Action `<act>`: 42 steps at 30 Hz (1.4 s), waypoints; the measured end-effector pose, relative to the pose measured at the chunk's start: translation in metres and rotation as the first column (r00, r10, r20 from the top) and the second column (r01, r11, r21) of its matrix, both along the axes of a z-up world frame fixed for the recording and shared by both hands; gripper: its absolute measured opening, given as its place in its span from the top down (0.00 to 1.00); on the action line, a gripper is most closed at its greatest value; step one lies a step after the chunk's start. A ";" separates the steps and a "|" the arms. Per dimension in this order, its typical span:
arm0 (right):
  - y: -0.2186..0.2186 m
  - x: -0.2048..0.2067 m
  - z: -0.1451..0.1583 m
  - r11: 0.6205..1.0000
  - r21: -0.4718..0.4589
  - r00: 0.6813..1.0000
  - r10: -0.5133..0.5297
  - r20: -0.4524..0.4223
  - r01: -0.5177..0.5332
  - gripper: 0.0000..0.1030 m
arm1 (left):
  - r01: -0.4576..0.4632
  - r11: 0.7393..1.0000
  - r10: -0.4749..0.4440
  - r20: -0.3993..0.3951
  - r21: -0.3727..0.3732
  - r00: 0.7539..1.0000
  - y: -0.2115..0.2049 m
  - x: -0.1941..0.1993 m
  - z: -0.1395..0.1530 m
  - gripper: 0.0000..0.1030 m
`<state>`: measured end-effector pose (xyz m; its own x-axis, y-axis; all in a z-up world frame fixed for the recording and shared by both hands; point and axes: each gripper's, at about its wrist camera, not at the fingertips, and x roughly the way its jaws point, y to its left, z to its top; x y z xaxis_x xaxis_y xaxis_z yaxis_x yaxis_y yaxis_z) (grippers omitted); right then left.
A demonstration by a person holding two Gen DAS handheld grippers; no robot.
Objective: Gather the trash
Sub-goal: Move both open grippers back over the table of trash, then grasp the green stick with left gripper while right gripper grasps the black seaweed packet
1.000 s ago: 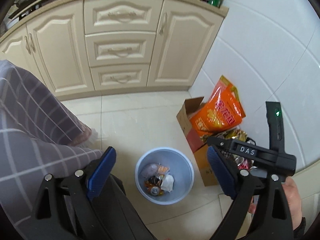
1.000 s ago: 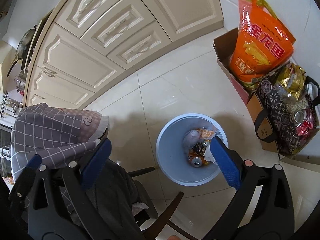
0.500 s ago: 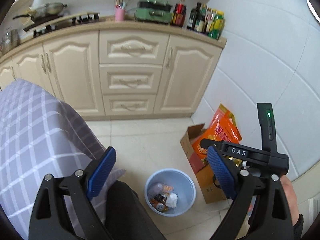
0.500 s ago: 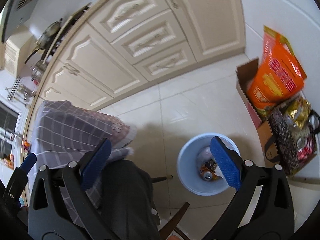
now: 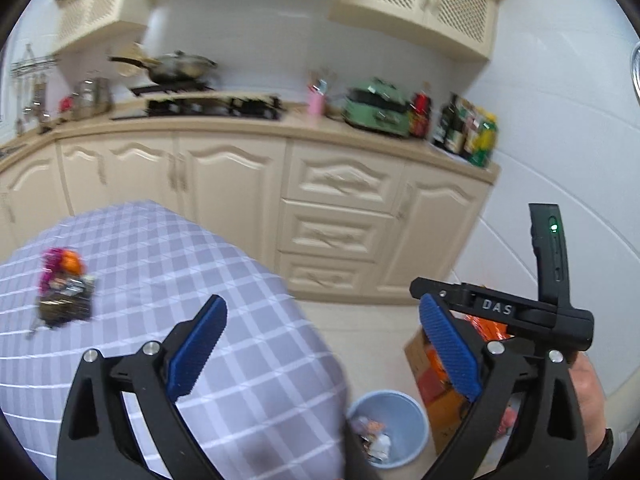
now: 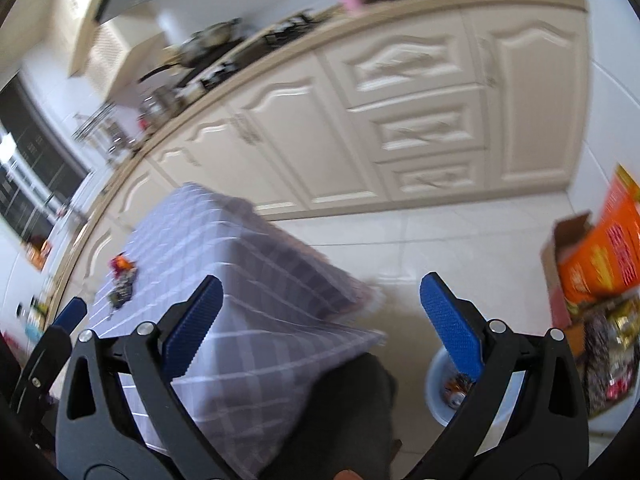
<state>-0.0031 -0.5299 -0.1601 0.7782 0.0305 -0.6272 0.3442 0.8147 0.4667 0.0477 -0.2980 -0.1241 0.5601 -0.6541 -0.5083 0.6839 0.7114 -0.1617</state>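
A pale blue trash bin (image 5: 390, 428) stands on the floor beside the table and holds several wrappers and a can; its rim shows in the right wrist view (image 6: 434, 384). A small pile of wrappers (image 5: 64, 288) lies on the purple checked tablecloth (image 5: 192, 264), also seen in the right wrist view (image 6: 122, 280). My left gripper (image 5: 324, 340) is open and empty, raised over the table's right edge. My right gripper (image 6: 320, 320) is open and empty above the table corner; it also shows in the left wrist view (image 5: 500, 312).
Cream kitchen cabinets (image 5: 340, 220) with a stove, pan and bottles on the counter run along the back. A cardboard box with an orange bag (image 6: 600, 264) and a dark bag of packets (image 6: 612, 348) stand on the floor by the white tiled wall.
Both grippers have tilted up from looking down into the bin towards the table and counter. The tabletop and the wrapper pile have come into view. Both stay open.
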 end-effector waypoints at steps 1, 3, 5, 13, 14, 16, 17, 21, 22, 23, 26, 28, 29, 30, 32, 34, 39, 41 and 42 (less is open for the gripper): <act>0.010 0.008 0.006 1.000 -0.013 1.000 0.021 0.007 -0.021 0.06 | -0.023 1.000 0.023 0.011 -0.007 1.000 0.011 0.005 0.005 0.08; 0.028 0.021 0.017 0.998 -0.030 0.998 0.061 0.020 -0.060 0.06 | -0.064 0.998 0.065 0.029 -0.020 0.997 0.032 0.012 0.012 0.08; 0.053 0.039 0.030 0.992 -0.060 0.993 0.114 0.036 -0.111 0.06 | -0.106 0.994 0.107 0.049 -0.031 0.993 0.056 0.021 0.019 0.08; 0.144 0.102 0.051 0.948 -0.150 0.958 0.286 0.025 -0.279 0.06 | -0.254 0.967 0.255 0.109 -0.027 0.961 0.139 0.053 0.030 0.08; 0.155 0.110 0.050 0.942 -0.155 0.952 0.305 0.017 -0.299 0.06 | -0.275 0.961 0.277 0.110 -0.026 0.955 0.151 0.058 0.029 0.08; 0.176 0.124 0.046 0.928 -0.165 0.941 0.338 -0.003 -0.334 0.06 | -0.313 0.949 0.314 0.106 -0.025 0.943 0.171 0.065 0.026 0.08; 0.188 0.132 0.043 0.920 -0.170 0.934 0.356 -0.016 -0.353 0.06 | -0.335 0.942 0.336 0.102 -0.024 0.936 0.181 0.070 0.024 0.08; 0.226 0.157 0.033 0.890 -0.186 0.909 0.412 -0.057 -0.416 0.06 | -0.403 0.915 0.402 0.088 -0.012 0.911 0.217 0.088 0.011 0.08; 0.235 0.164 0.030 0.882 -0.192 0.903 0.425 -0.070 -0.430 0.06 | -0.417 0.909 0.416 0.084 -0.008 0.906 0.223 0.091 0.007 0.08; 0.244 0.169 0.026 0.875 -0.197 0.897 0.434 -0.083 -0.442 0.06 | -0.434 0.901 0.433 0.079 -0.002 0.898 0.231 0.096 0.002 0.08; 0.265 0.185 0.015 0.859 -0.203 0.883 0.455 -0.120 -0.470 0.06 | -0.476 0.880 0.474 0.069 0.010 0.878 0.248 0.106 -0.010 0.08; 0.278 0.196 0.007 0.845 -0.208 0.870 0.470 -0.147 -0.492 0.06 | -0.503 0.864 0.502 0.061 0.005 0.863 0.260 0.112 -0.017 0.08; 0.286 0.202 0.003 0.836 -0.211 0.862 0.482 -0.158 -0.506 0.06 | -0.525 0.851 0.523 0.066 0.006 0.850 0.266 0.114 -0.021 0.08; 0.291 0.205 0.001 0.829 -0.215 0.856 0.490 -0.165 -0.516 0.06 | -0.539 0.842 0.538 0.066 0.010 0.841 0.269 0.115 -0.025 0.08; 0.305 0.213 -0.005 0.811 -0.226 0.841 0.510 -0.180 -0.540 0.06 | -0.564 0.825 0.563 0.049 0.015 0.825 0.278 0.121 -0.034 0.08; 0.320 0.223 -0.011 0.794 -0.237 0.829 0.525 -0.195 -0.559 0.06 | -0.576 0.818 0.575 0.016 0.019 0.818 0.285 0.127 -0.043 0.08; 0.336 0.238 -0.027 0.785 -0.266 0.827 0.511 -0.234 -0.560 0.21 | -0.592 0.806 0.591 -0.051 -0.002 0.805 0.299 0.134 -0.050 0.08; 0.337 0.238 -0.028 0.780 -0.280 0.829 0.513 -0.225 -0.559 0.27 | -0.584 0.812 0.583 -0.060 0.008 0.810 0.299 0.135 -0.052 0.08; 0.337 0.236 -0.027 0.777 -0.282 0.826 0.518 -0.222 -0.563 0.33 | -0.576 0.817 0.576 -0.069 0.015 0.815 0.298 0.137 -0.053 0.08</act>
<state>0.2334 -0.1931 -0.1874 0.6094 0.2022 -0.7666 -0.1621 0.9783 0.1292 0.1844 0.0001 -0.1773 0.8002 -0.2259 -0.5557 0.1366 0.9707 -0.1978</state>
